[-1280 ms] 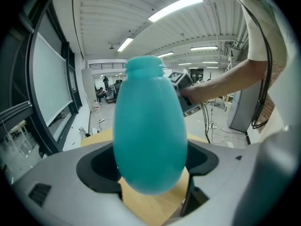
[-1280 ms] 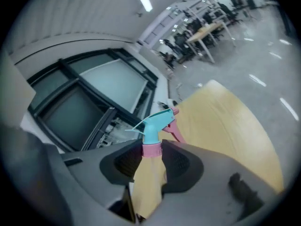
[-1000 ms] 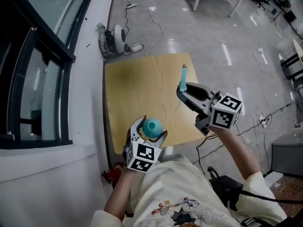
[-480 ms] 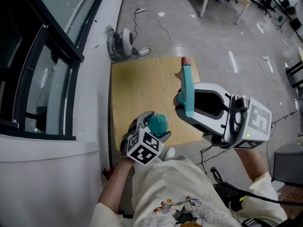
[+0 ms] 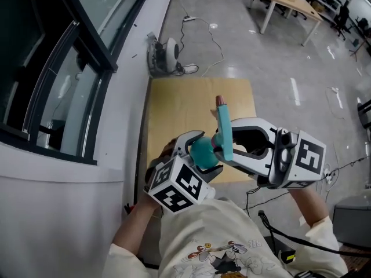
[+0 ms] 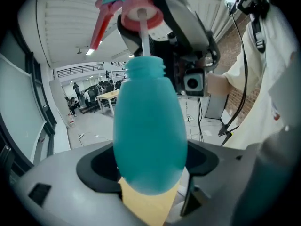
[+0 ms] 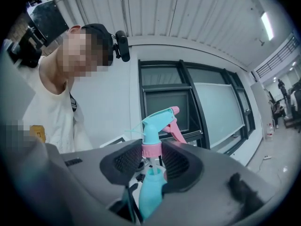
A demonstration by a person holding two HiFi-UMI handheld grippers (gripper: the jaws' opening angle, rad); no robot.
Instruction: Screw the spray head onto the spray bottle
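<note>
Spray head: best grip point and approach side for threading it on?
Pinch the pink collar of the spray head, jaws coming in side-on under the trigger, as the right gripper has it. The collar is round and short; trigger and nozzle jut above, the dip tube hangs below.

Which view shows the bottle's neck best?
The left gripper view: the neck is near and sharp, threads visible. The head view shows only the body of the bottle; the right gripper view shows the neck small and dim.
</note>
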